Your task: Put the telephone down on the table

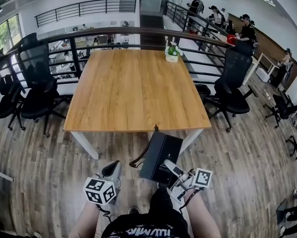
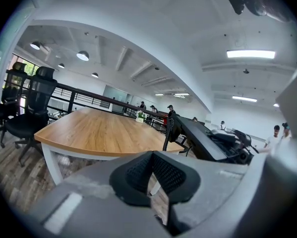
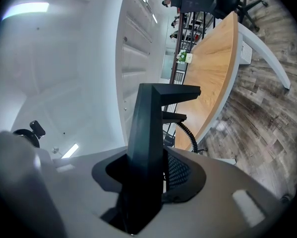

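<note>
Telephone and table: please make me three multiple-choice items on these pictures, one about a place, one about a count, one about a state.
1. Where is the telephone?
A. Flat on the table.
B. On a shelf.
C. In the air before the table's near edge, above the floor.

2. How many things stand on the table?
A. None.
B. One.
C. Three.

3. What is the state of the right gripper?
A. Fingers shut on the telephone.
B. Open and empty.
C. Out of every view.

Answers:
1 C: the head view shows it off the tabletop, over the wood floor.
2 B: only a plant pot stands there, at the far edge.
3 A: the right gripper view shows the black body clamped between the fingers.
</note>
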